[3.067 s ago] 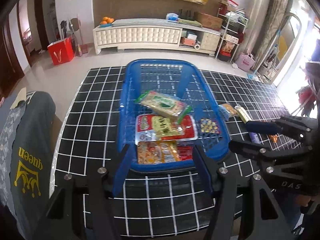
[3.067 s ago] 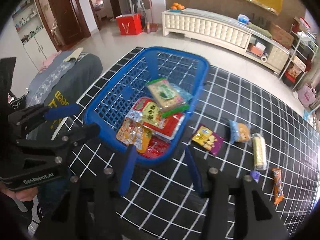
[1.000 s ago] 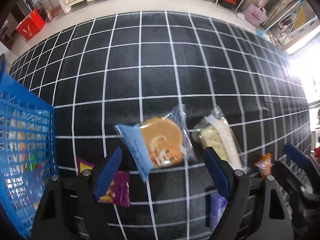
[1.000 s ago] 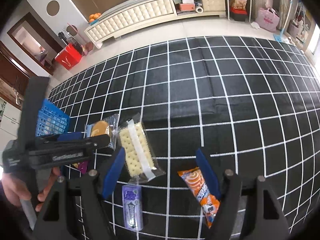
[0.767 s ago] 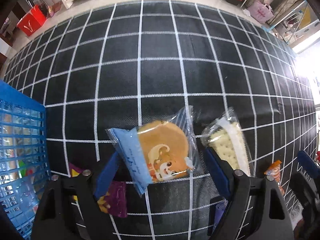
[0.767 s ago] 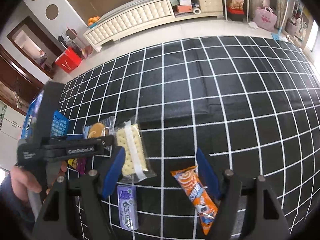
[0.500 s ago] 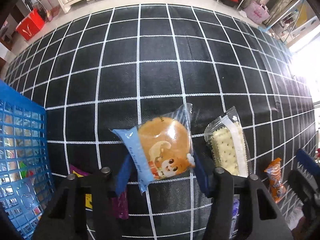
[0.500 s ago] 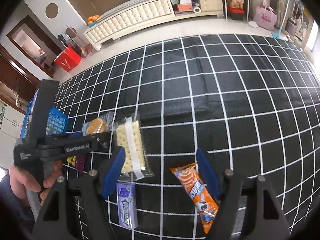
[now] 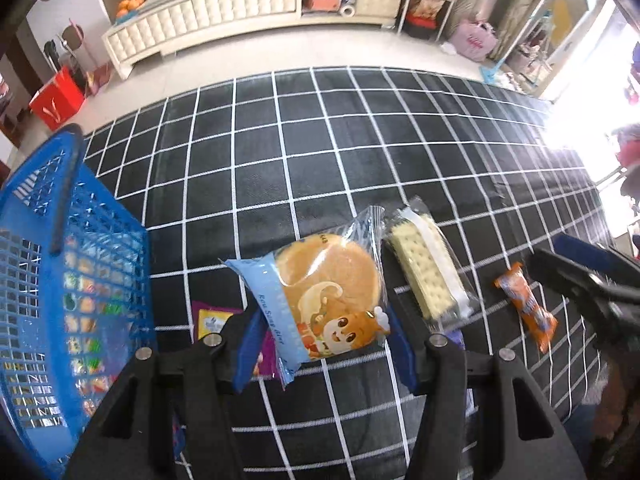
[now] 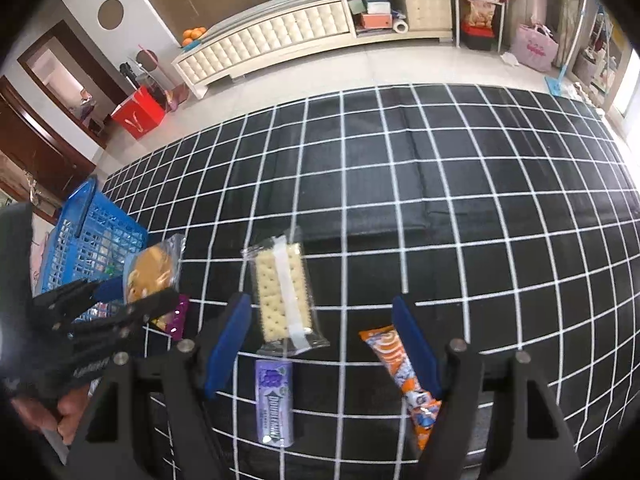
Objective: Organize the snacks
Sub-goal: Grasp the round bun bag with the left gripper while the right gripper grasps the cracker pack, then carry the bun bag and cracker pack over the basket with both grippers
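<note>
- Blue basket (image 9: 72,264) already holds several packets; landmark for the rest.
- Left tongs (image 9: 320,344) clamp the bun packet (image 9: 320,292), which looks raised off the gridded bench (image 9: 360,152), just right of the basket.
- Purple packet (image 9: 212,320) lies on the bench beside the basket, under the bun.
- Cracker pack (image 10: 282,296) lies farther from the basket; gum (image 10: 274,404) and orange bar (image 10: 400,364) farther again.
- Right tongs (image 10: 320,344) are spread wide, holding nothing, above gum and orange bar.
- Judgement: roughly halfway. Bun goes in next; four packets are left on the bench.
</note>
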`<state>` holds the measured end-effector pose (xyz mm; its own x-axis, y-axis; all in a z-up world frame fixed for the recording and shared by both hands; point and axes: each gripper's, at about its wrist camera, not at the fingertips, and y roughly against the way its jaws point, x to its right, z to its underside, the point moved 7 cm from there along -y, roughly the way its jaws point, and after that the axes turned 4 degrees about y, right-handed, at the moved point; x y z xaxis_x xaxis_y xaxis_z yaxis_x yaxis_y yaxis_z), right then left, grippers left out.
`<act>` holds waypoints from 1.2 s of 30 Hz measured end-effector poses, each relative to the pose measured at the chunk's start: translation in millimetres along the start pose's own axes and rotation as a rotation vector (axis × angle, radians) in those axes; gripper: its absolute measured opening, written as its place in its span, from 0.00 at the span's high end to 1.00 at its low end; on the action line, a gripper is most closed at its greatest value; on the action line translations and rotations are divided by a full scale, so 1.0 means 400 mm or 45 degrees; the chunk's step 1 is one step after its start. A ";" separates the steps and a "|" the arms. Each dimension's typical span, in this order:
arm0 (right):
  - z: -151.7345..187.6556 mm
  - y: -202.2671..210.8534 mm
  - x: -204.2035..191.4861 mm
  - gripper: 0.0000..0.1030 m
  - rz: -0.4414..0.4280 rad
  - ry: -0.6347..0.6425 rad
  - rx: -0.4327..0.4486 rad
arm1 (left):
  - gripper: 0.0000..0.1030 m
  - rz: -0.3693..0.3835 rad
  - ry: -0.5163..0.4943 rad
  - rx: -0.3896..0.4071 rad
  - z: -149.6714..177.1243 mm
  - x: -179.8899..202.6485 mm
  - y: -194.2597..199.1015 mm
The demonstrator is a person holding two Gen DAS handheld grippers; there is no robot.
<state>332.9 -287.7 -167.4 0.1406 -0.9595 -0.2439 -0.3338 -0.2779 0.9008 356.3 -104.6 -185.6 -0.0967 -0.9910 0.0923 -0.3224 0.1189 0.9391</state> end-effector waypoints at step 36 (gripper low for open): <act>0.062 -0.200 -0.136 0.55 0.164 0.341 -0.068 | 0.49 -0.128 -0.068 0.048 0.054 -0.052 0.002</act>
<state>328.8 -214.2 -235.3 0.3434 -0.9387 -0.0293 -0.3160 -0.1448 0.9376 337.8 -82.6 -193.7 -0.1122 -0.9935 -0.0203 -0.3677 0.0225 0.9297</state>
